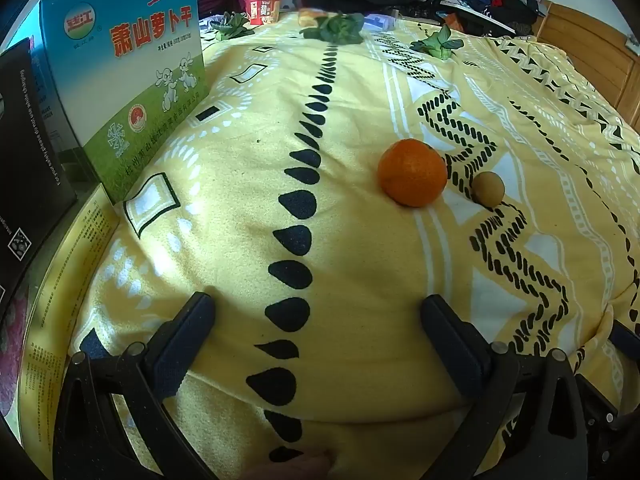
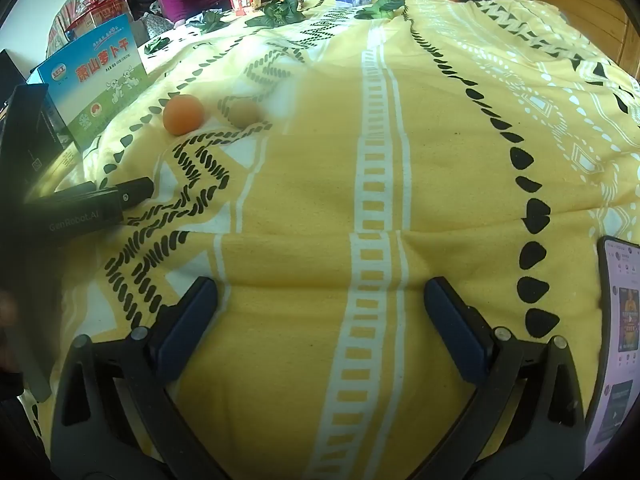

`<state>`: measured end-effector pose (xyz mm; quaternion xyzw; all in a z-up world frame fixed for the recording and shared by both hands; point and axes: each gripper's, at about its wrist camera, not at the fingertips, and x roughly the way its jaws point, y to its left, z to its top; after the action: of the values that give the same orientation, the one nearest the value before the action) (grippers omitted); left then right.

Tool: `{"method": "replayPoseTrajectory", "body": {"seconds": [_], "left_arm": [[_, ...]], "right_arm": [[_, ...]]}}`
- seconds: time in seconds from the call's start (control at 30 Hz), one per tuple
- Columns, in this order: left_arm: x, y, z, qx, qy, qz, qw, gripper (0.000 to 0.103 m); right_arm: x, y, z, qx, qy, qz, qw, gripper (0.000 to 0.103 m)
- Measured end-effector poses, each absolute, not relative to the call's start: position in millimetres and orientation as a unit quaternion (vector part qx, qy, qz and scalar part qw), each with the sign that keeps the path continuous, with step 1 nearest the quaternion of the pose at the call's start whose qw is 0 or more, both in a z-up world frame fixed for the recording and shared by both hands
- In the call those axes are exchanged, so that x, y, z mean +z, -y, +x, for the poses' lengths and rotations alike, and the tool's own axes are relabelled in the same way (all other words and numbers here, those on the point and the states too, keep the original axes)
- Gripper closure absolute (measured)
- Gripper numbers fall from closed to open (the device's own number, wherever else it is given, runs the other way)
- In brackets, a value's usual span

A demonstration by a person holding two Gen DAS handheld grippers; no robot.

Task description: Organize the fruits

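Observation:
An orange lies on the yellow patterned cloth, with a small round tan fruit just to its right, close beside it. Both show in the right wrist view too, the orange and the tan fruit at the far left. My left gripper is open and empty, low over the cloth, short of the orange. It also shows from the side in the right wrist view. My right gripper is open and empty over bare cloth, well right of the fruits.
A blue and green printed box stands at the left beside a black box. Leafy greens and a red instant-noodle cup lie at the far edge. A phone lies at the right. A person in purple sits behind.

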<state>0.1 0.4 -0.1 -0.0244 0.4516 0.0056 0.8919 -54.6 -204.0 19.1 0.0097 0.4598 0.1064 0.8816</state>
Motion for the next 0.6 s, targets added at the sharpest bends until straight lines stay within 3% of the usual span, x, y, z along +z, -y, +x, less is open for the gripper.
{"method": "replayPoseTrajectory", "body": {"seconds": [0.6], "left_arm": [[5.7, 0.8, -14.2, -0.005, -0.457, -0.006, 0.89, 0.0]], "right_arm": [[20.8, 200.9, -57.2, 0.102, -0.46, -0.004, 0.882, 0.0]]}}
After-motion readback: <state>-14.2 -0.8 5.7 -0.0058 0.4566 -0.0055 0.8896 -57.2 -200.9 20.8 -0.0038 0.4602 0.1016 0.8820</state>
